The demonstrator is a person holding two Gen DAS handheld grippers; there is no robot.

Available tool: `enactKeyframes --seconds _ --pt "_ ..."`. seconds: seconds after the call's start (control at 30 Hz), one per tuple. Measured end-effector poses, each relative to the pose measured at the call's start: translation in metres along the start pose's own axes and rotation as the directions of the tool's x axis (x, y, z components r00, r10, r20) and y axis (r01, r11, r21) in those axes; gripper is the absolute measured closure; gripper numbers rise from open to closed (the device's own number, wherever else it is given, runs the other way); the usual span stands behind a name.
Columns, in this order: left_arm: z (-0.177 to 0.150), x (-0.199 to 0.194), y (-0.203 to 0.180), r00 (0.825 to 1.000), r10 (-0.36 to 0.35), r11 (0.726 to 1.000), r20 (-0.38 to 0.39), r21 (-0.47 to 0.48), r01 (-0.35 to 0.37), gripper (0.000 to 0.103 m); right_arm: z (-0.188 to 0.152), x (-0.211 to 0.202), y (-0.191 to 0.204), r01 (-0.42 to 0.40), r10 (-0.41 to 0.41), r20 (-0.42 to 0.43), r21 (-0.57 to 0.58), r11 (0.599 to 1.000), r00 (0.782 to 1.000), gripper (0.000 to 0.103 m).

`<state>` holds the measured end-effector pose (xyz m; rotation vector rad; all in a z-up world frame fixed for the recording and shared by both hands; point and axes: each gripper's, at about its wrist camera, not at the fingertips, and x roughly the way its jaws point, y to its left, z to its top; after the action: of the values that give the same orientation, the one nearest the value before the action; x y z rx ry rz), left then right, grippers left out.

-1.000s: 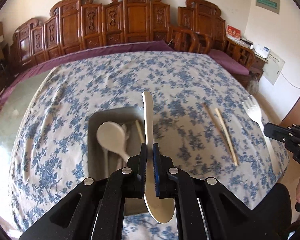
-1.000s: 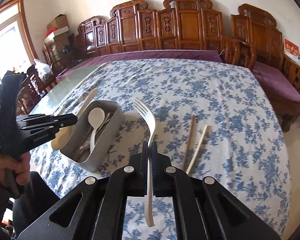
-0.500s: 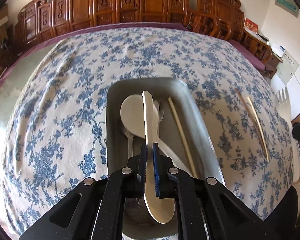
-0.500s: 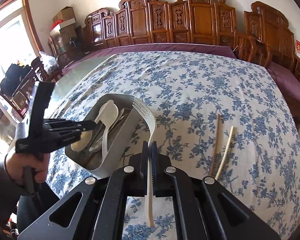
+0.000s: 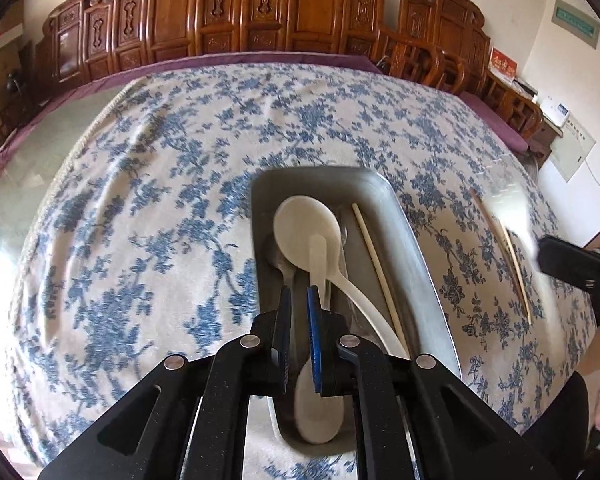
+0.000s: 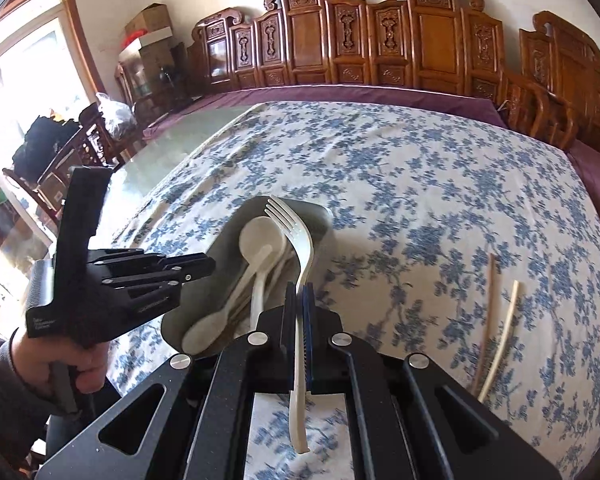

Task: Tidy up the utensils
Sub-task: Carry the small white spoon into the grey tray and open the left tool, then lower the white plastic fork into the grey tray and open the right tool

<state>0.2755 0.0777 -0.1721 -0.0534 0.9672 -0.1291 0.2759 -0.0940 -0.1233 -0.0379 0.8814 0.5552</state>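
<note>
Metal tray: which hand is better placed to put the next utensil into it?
Right. The right tool grips the fork, whose tines hang over the metal tray; the left tool holds nothing.

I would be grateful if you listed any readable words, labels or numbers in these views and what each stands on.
None can be read.
Green wall sign: lettering too small.
Red card on the sideboard: gold characters blurred.
Left gripper body: small white print, illegible.
Right gripper, shut on the fork: no text visible.
</note>
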Motion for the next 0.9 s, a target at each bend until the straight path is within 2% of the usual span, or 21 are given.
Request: enactKeyframes --seconds 0.1,0.17,0.43,0.6,0.9 --pt "0.0 -0.015 0.007 1.0 0.012 1.0 0.023 0.01 -0.013 0.095 0.007 0.009 0.009 -0.018 0.018 0.0 0.001 1.0 1.0 0.099" --pt "-0.001 -0.025 0.012 0.999 0.022 1.0 0.04 0.008 -0.022 0.09 0.011 0.017 0.017 -0.032 0.032 -0.002 0.004 0.999 0.999 0.099" --pt "-0.001 -0.054 0.033 0.995 0.049 0.999 0.083 0.0 -0.049 0.089 0.024 0.053 0.034 -0.057 0.058 -0.022 0.05 0.997 0.998 0.099" --pt "0.0 -0.066 0.042 0.993 0.054 0.999 0.101 -0.006 -0.054 0.089 0.028 0.074 0.032 -0.043 0.046 -0.035 0.087 0.995 0.998 0.099" --pt "-0.001 -0.069 0.044 0.993 0.057 0.998 0.108 0.002 -0.058 0.089 0.021 0.105 0.026 0.032 -0.025 -0.085 0.082 0.996 0.996 0.099"
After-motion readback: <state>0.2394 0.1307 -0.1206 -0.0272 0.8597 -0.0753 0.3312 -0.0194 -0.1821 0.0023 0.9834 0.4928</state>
